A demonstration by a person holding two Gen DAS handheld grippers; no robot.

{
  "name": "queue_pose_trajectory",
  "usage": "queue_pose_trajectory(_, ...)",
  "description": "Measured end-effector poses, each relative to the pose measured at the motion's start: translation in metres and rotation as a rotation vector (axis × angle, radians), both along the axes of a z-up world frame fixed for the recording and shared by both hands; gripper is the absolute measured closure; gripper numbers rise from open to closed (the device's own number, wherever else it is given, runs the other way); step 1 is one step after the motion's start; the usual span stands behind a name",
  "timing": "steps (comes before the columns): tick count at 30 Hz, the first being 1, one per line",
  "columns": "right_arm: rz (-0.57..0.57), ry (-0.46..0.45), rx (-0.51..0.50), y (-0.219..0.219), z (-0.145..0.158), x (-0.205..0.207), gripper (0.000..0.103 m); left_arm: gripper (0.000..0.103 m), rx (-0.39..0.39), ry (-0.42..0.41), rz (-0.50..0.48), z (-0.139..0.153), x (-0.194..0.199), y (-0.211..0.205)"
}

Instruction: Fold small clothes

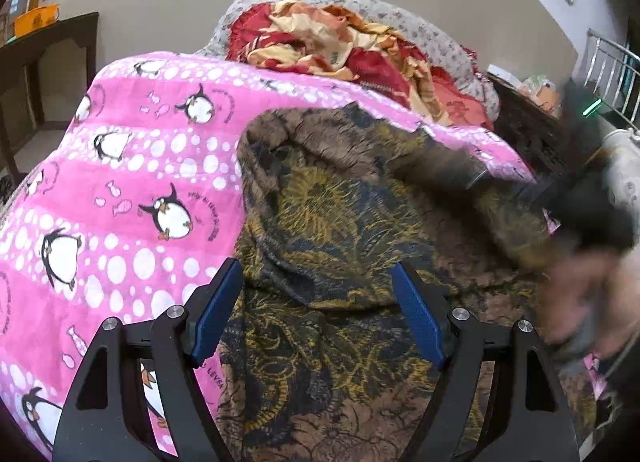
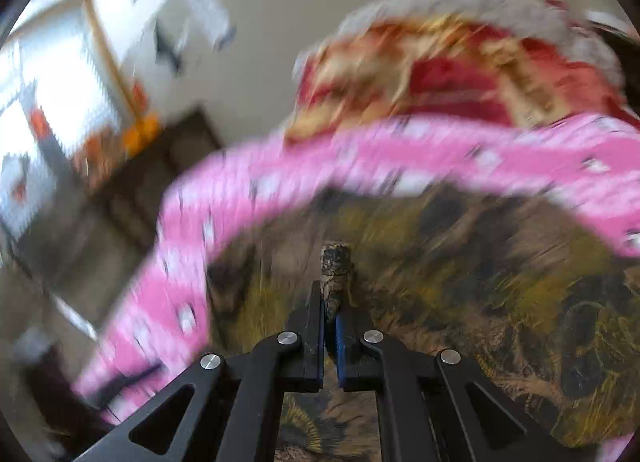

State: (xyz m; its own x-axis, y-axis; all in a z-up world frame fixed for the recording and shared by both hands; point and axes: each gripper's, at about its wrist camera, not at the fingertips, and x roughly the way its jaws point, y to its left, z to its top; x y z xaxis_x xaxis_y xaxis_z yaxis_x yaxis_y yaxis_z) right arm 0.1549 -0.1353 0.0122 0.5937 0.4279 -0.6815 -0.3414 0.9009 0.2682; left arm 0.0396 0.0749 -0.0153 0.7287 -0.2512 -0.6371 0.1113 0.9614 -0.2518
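In the left wrist view, a thin, crinkled brown garment [image 1: 344,222] with a gold and black floral print lies spread on a fleecy pink penguin blanket [image 1: 132,190], its length running away from the camera. The left gripper [image 1: 318,302] hovers over it, jaws spread wide and empty. In the right wrist view, heavily blurred, the right gripper [image 2: 330,314] has its jaws pressed together, pinching a bunched fold of the garment [image 2: 460,262], which lies over the blanket [image 2: 400,158].

We see open pink blanket [image 1: 132,190] across the left of the frame; the red quilt [image 1: 340,50] heaps up at top centre, and a dark cabinet [image 1: 532,130] blocks the right.
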Motion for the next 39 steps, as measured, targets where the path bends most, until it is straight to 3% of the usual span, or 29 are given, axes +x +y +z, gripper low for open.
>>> queue_pose_trajectory(3, 0.009, 0.067, -0.151, 0.022, -0.053, -0.009, 0.099, 0.025, -0.037, -0.001, -0.057, 0.006, 0.004, -0.004)
queue_pose_trajectory(6, 0.022, 0.049, -0.178, 0.017, -0.062, -0.031, 0.092, 0.025, -0.066, 0.006, -0.128, 0.006, 0.02, -0.017)
queue_pose_trajectory(8, 0.04, 0.029, -0.172, 0.006, -0.054, -0.049, 0.052, 0.025, -0.104, 0.045, -0.18, -0.001, 0.042, -0.03)
queue_pose_trajectory(9, 0.041, 0.01, -0.195, 0.001, -0.052, -0.063, 0.046, 0.025, -0.124, 0.069, -0.196, -0.006, 0.053, -0.035)
queue_pose_trajectory(14, -0.001, -0.09, -0.562, -0.022, -0.064, -0.121, 0.044, 0.025, -0.229, 0.226, -0.305, -0.044, 0.1, -0.066)
queue_pose_trajectory(17, -0.059, -0.122, -0.53, -0.048, -0.063, -0.144, 0.038, 0.025, -0.272, 0.211, -0.344, -0.046, 0.102, -0.073)
queue_pose_trajectory(20, -0.138, -0.129, -0.563, -0.053, -0.065, -0.141, 0.036, 0.025, -0.407, 0.247, -0.423, -0.046, 0.109, -0.077)
queue_pose_trajectory(22, -0.152, -0.125, -0.57, -0.052, -0.067, -0.136, 0.036, 0.032, -0.461, 0.261, -0.465, -0.043, 0.114, -0.081)
queue_pose_trajectory(25, -0.164, -0.124, -0.553, -0.054, -0.067, -0.131, 0.036, 0.034, -0.437, 0.244, -0.401, -0.041, 0.126, -0.078)
queue_pose_trajectory(29, -0.174, -0.106, -0.535, -0.059, -0.067, -0.129, 0.036, 0.051, -0.481, 0.263, -0.302, -0.046, 0.142, -0.067)
queue_pose_trajectory(31, -0.18, -0.104, -0.538, -0.056, -0.068, -0.127, 0.036, 0.071, -0.456, 0.264, -0.278, -0.044, 0.141, -0.068)
queue_pose_trajectory(32, -0.184, -0.105, -0.539, -0.057, -0.067, -0.127, 0.035, 0.094, -0.454, 0.275, -0.272, -0.045, 0.139, -0.068)
queue_pose_trajectory(36, -0.188, -0.102, -0.543, -0.056, -0.068, -0.127, 0.035, 0.101, -0.418, 0.25, -0.255, -0.034, 0.121, -0.069)
queue_pose_trajectory(39, -0.194, -0.103, -0.542, -0.056, -0.068, -0.126, 0.035, 0.101, -0.387, 0.166, -0.287, -0.007, 0.094, -0.064)
